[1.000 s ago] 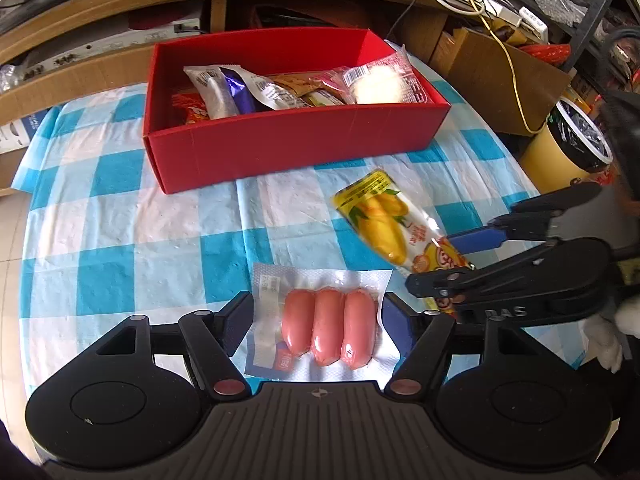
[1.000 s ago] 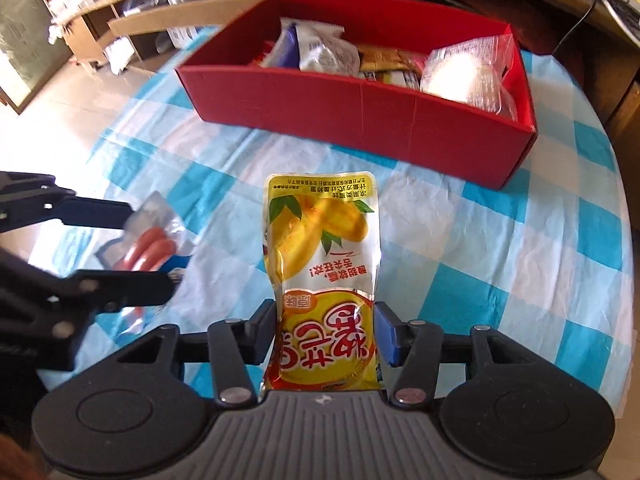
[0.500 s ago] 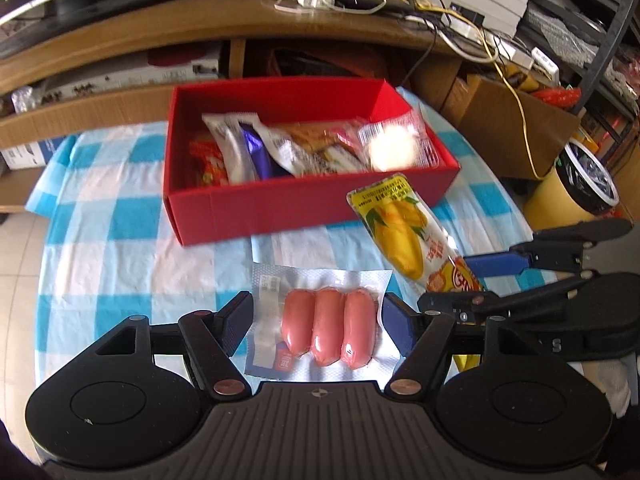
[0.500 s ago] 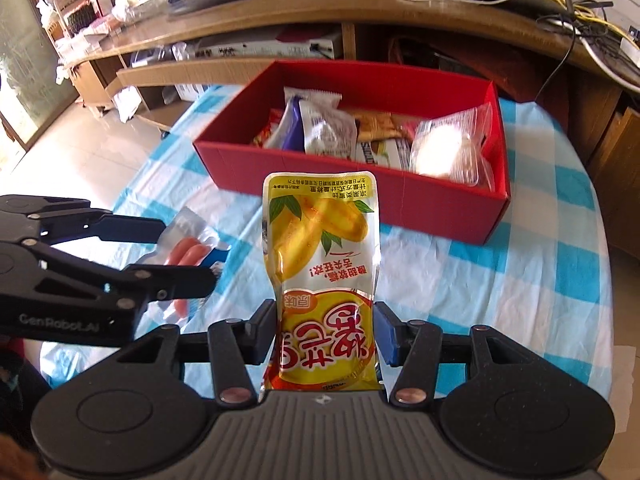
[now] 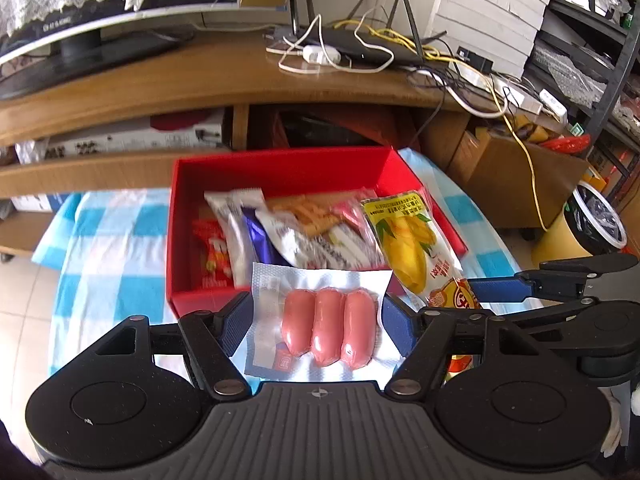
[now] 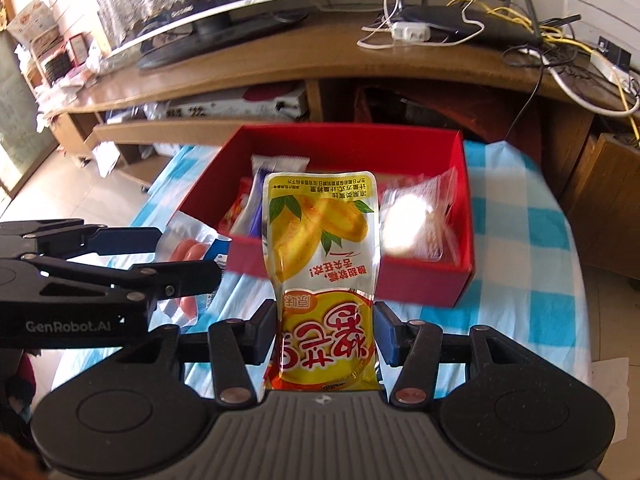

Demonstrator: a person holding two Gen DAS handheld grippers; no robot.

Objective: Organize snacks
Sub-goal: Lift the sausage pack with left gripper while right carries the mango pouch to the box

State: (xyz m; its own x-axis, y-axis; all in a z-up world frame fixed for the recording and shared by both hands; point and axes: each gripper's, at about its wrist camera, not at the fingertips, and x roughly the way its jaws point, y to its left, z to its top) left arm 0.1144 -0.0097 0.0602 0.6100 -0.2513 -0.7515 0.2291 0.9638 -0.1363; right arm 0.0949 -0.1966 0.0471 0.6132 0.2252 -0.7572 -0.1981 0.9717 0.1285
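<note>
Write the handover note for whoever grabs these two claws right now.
Left claw: shut on the sausage pack, held in the air at the near wall of the red box.
Right claw: shut on the mango pouch, raised in front of the box, its top end over the near wall.
Done: several wrapped snacks already lie inside the box; both remaining packs are lifted off the checked tablecloth.
Left: carry each pack over the box, release, then withdraw both claws.
</note>
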